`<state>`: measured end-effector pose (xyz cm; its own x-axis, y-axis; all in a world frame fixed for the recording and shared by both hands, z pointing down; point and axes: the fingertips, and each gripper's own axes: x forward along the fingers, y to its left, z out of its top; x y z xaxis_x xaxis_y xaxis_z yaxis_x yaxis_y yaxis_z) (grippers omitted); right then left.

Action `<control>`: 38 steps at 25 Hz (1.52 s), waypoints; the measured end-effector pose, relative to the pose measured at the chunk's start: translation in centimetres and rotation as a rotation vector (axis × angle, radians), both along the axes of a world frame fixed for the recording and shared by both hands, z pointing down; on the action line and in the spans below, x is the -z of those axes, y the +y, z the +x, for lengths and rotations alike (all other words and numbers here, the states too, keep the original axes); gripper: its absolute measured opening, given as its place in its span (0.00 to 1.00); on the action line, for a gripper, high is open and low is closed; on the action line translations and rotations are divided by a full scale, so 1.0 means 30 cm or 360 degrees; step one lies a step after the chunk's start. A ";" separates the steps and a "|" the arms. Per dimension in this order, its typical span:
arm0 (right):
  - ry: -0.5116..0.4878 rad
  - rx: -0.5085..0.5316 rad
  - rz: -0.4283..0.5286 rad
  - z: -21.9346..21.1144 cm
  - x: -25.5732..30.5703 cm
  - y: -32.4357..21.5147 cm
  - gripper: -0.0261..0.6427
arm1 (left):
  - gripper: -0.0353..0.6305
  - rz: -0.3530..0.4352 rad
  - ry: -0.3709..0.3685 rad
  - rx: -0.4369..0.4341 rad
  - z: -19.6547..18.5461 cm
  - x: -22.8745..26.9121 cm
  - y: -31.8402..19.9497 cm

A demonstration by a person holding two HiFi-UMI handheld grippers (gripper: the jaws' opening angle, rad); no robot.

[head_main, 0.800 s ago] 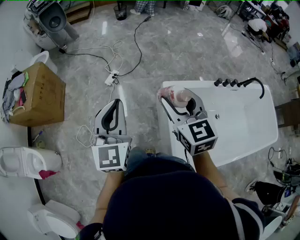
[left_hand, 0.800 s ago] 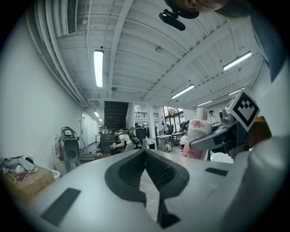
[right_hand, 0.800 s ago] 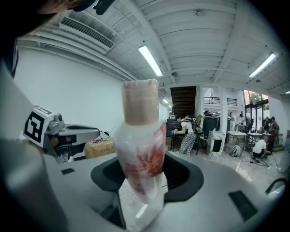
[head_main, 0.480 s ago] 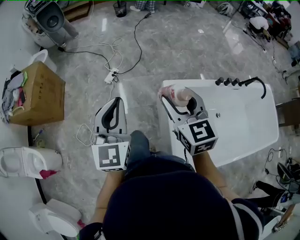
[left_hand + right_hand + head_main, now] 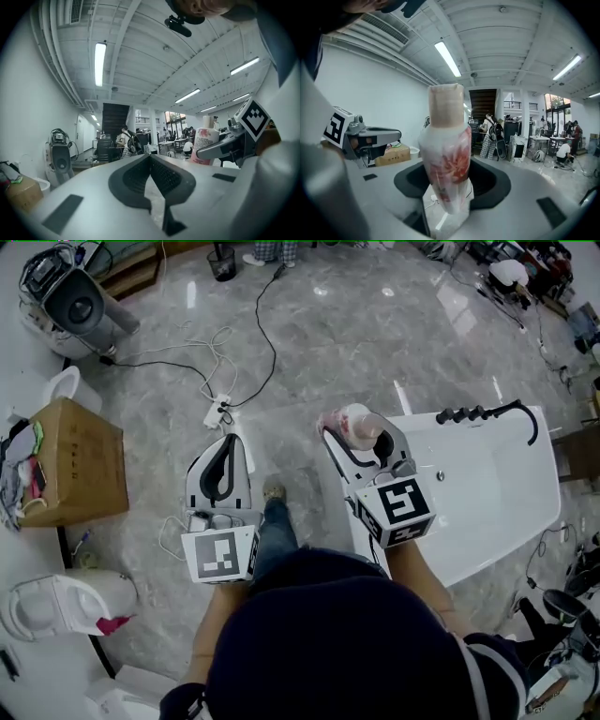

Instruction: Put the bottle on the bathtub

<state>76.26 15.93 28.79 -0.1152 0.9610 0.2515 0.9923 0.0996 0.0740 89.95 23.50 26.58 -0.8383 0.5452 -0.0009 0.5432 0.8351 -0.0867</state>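
Observation:
A white bottle with a pink flower print and a beige cap [image 5: 446, 154] stands upright between the jaws of my right gripper [image 5: 361, 439], which is shut on it. In the head view the bottle [image 5: 357, 427] hangs over the floor just beyond the near left corner of the white bathtub [image 5: 487, 493]. The same bottle [image 5: 204, 146] shows at the right of the left gripper view. My left gripper [image 5: 225, 463] is held to the left over the marble floor, its jaws shut with nothing between them.
Black taps and a spout [image 5: 483, 412] sit on the tub's far rim. A power strip with trailing cables [image 5: 220, 411] lies on the floor ahead. A cardboard box [image 5: 70, 460], toilets [image 5: 61, 604] and a grey machine [image 5: 70, 306] stand at the left.
The view has shifted: the bathtub now sits further right and lower under my right gripper. A foot has stepped forward between the grippers. Both grippers keep their grip and pose.

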 end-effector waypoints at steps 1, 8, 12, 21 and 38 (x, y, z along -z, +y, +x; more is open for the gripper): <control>0.0006 -0.0016 -0.0008 -0.017 0.003 0.052 0.40 | 0.09 -0.0011 -0.0002 -0.0015 -0.019 0.002 0.053; -0.0052 -0.0111 -0.0046 -0.188 0.041 0.338 0.40 | 0.09 -0.0045 -0.0037 -0.0119 -0.205 0.045 0.370; -0.0023 -0.0185 -0.0029 -0.279 0.039 0.446 0.40 | 0.09 -0.0053 -0.0020 -0.0184 -0.310 0.034 0.506; 0.0019 -0.0445 0.0013 -0.440 -0.013 0.493 0.40 | 0.09 0.0013 -0.0063 -0.0447 -0.530 -0.008 0.598; 0.0024 -0.0684 -0.0029 -0.986 -0.012 0.684 0.40 | 0.09 0.0055 -0.0041 -0.0722 -1.094 -0.006 0.835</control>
